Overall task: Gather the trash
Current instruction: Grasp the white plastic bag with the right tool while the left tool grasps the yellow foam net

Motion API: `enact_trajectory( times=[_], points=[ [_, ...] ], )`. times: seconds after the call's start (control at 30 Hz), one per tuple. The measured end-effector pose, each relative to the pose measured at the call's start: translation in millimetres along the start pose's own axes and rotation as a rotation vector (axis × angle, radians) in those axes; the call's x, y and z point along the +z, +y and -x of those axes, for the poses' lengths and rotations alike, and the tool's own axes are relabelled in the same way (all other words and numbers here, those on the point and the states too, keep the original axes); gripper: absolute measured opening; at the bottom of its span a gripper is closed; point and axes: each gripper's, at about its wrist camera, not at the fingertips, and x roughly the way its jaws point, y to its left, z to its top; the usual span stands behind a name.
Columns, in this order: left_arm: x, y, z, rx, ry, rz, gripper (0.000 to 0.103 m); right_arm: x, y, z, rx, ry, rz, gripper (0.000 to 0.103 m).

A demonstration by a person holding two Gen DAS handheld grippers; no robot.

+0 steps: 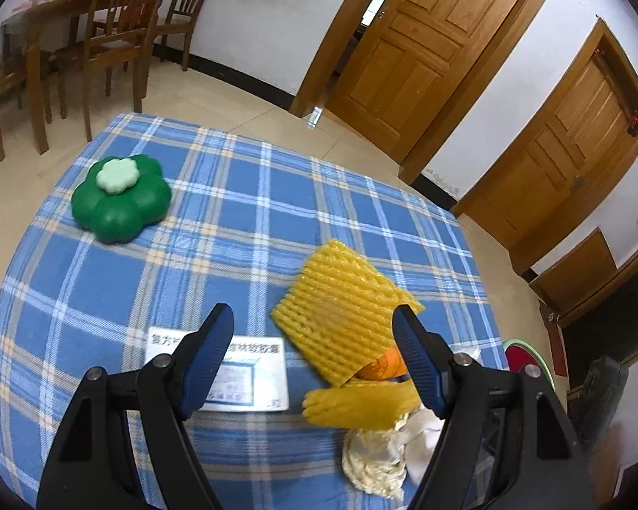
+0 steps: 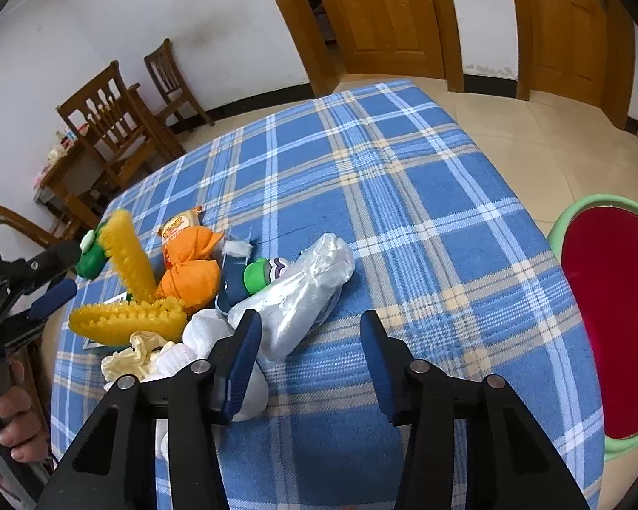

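Observation:
A pile of trash lies on the blue plaid tablecloth [image 2: 383, 178]: yellow foam netting [image 1: 340, 310] [image 2: 127, 318], orange peel pieces [image 2: 191, 276], a clear plastic bag [image 2: 302, 293], white and cream crumpled tissues [image 1: 378, 454] [image 2: 200, 340], a snack wrapper [image 2: 178, 223] and a green-capped item [image 2: 257, 274]. My left gripper [image 1: 314, 318] is open, just above the table, with the foam netting between and ahead of its fingers. My right gripper [image 2: 310, 323] is open and empty, its left finger [image 2: 242, 357] beside the plastic bag and tissue.
A green flower-shaped box [image 1: 119, 195] sits at the table's far left. A white labelled box [image 1: 221, 369] lies under the left gripper. A green bin with a red liner [image 2: 612, 318] stands off the table's right side. Wooden chairs [image 1: 115, 38] and doors [image 1: 425, 42] lie beyond.

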Motion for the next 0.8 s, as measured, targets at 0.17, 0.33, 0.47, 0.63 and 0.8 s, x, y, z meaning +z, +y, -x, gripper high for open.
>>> enact_trajectory(
  times=[0.17,0.33,0.47,0.63,0.8],
  points=[
    [4,-6,-10,0.008,0.014,-0.021,0.077,-1,-3,2,-0.028,-0.001,-0.003,0.048],
    [4,-13,-31,0.033,0.049,-0.075,0.077,-2,-9,-1,-0.016,0.022,-0.043,0.048],
    [-1,-15,-47,0.017,0.084,-0.092,0.077,-1,-9,1,-0.026,0.02,-0.04,0.048],
    [-5,-14,-63,-0.029,0.136,-0.1,0.077,-1,-10,7,-0.042,0.012,-0.056,0.048],
    [-9,-11,-71,-0.066,0.175,-0.109,0.076,-1,-13,9,-0.071,0.014,-0.09,0.052]
  ],
)
